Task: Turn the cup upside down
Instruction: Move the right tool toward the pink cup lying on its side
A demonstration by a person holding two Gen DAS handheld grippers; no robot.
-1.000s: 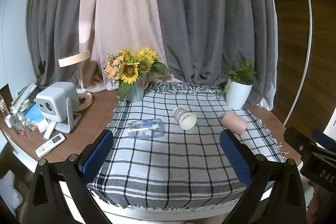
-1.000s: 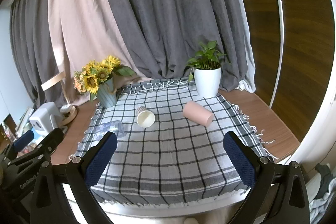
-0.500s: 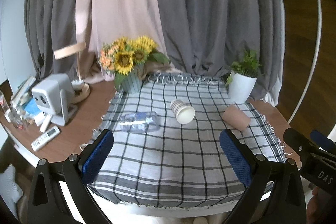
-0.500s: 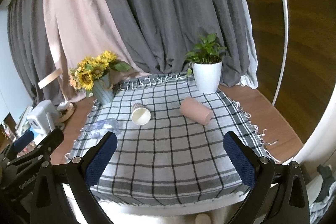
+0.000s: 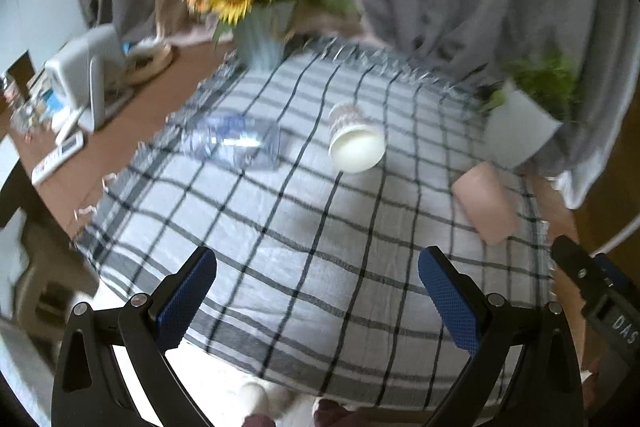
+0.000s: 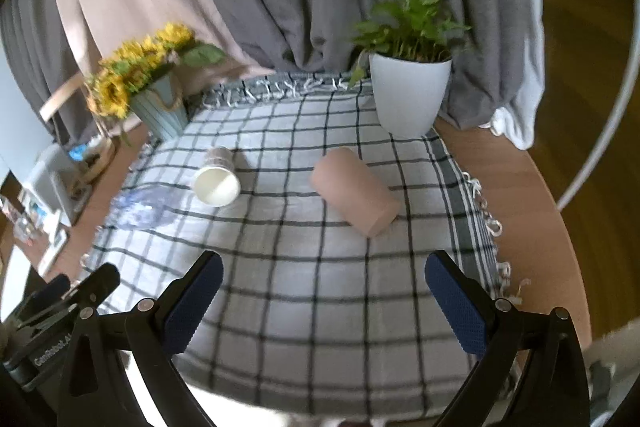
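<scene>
A white paper cup (image 5: 355, 139) lies on its side on the checked cloth, mouth toward me; it also shows in the right wrist view (image 6: 217, 179). A pink cup (image 5: 484, 205) lies on its side at the right, also in the right wrist view (image 6: 356, 191). A clear plastic cup (image 5: 234, 143) lies on its side at the left, faint in the right wrist view (image 6: 144, 207). My left gripper (image 5: 318, 293) is open and empty above the cloth's near part. My right gripper (image 6: 324, 301) is open and empty, short of the pink cup.
A sunflower vase (image 5: 260, 39) stands at the back left, a white plant pot (image 6: 408, 99) at the back right. A projector (image 5: 86, 67), lamp base and remote (image 5: 58, 159) sit on the wooden table (image 6: 520, 195) left of the checked cloth (image 5: 320, 227).
Both grippers have moved forward and tilted down toward the table; the cups look larger and closer. The cups have not moved. Both grippers stay open.
</scene>
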